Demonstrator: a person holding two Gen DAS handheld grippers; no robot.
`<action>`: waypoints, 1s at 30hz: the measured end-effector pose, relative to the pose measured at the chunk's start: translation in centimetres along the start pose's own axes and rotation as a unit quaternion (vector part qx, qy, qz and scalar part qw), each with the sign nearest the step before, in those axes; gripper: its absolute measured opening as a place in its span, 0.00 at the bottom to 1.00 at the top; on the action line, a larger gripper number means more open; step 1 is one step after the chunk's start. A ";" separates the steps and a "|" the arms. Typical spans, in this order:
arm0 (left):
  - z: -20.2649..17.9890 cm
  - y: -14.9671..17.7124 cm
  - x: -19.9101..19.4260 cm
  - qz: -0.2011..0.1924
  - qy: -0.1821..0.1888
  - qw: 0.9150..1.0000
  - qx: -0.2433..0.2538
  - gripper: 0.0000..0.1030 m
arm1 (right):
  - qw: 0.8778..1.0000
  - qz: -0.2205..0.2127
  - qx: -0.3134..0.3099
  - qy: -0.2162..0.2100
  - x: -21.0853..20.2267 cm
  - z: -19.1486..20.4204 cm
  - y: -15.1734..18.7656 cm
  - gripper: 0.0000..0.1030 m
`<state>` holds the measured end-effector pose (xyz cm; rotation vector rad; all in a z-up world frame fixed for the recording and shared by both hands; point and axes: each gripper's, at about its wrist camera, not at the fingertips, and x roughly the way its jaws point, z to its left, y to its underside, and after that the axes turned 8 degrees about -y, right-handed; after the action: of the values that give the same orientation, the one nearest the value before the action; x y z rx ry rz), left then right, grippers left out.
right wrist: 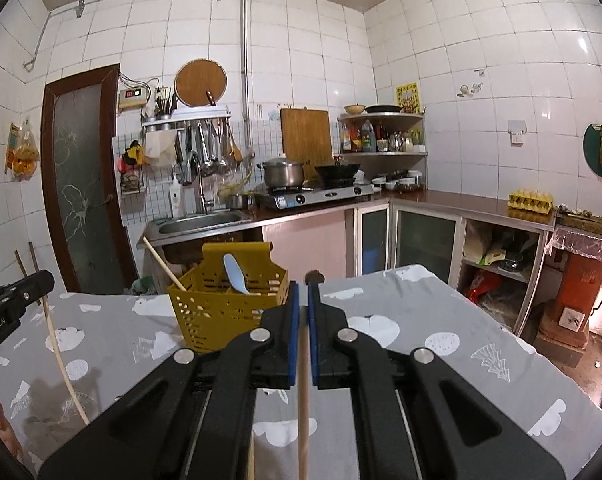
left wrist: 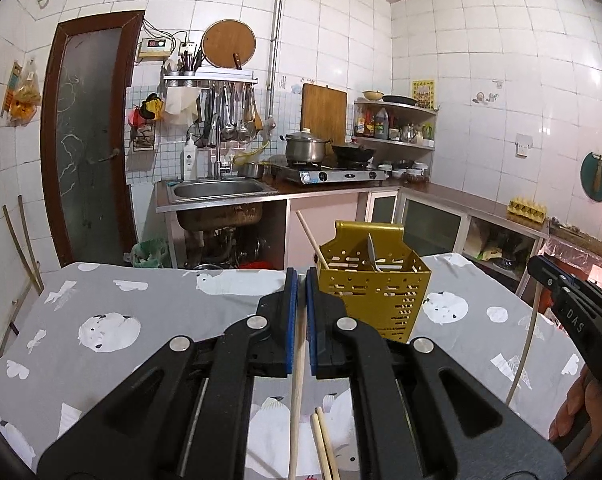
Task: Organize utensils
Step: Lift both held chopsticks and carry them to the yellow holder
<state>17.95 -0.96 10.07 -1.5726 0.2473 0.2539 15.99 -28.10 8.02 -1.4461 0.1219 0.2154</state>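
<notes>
Utensil caddy (left wrist: pixel 375 292): yellow perforated plastic with a tall back flap, upright on the cloth at centre frame, holding a pale spoon (right wrist: pixel 237 274) bowl-up and a wooden chopstick (left wrist: pixel 313 240) leaning out to the upper left. Chopsticks, light wood: one (left wrist: pixel 297 392) gripped at lower centre of the left view, one (right wrist: pixel 303 400) likewise in the right view. Two more chopsticks (left wrist: pixel 323 444) lie side by side on the cloth at the bottom centre of the left view.

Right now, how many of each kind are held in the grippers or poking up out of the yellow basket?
Wooden sticks: 3 (left stick in left gripper, right stick in right gripper, leaning stick in yellow basket)
Spoons: 1 (blue spoon)
Total: 4
</notes>
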 end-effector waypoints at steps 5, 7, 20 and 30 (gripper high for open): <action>0.0 -0.7 0.2 -0.010 0.003 1.000 -0.002 0.03 | 1.000 -0.009 0.000 -0.001 0.6 0.0 -0.6 0.04; 0.0 -1.0 0.2 -0.015 0.004 1.000 -0.002 0.03 | 1.000 -0.011 0.001 0.000 0.9 -0.1 -0.8 0.04; -0.7 -2.8 2.5 -0.027 0.011 1.000 0.006 0.03 | 1.000 -0.018 0.002 -0.002 3.9 -0.5 -2.0 0.04; -1.1 -4.9 3.2 -0.054 0.026 0.998 0.001 0.03 | 0.999 -0.043 0.001 -0.009 5.0 -0.6 -4.4 0.04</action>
<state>22.52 -1.99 13.72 -1.5858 0.2024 0.1292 21.86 -28.77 11.12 -1.4437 0.0454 0.1585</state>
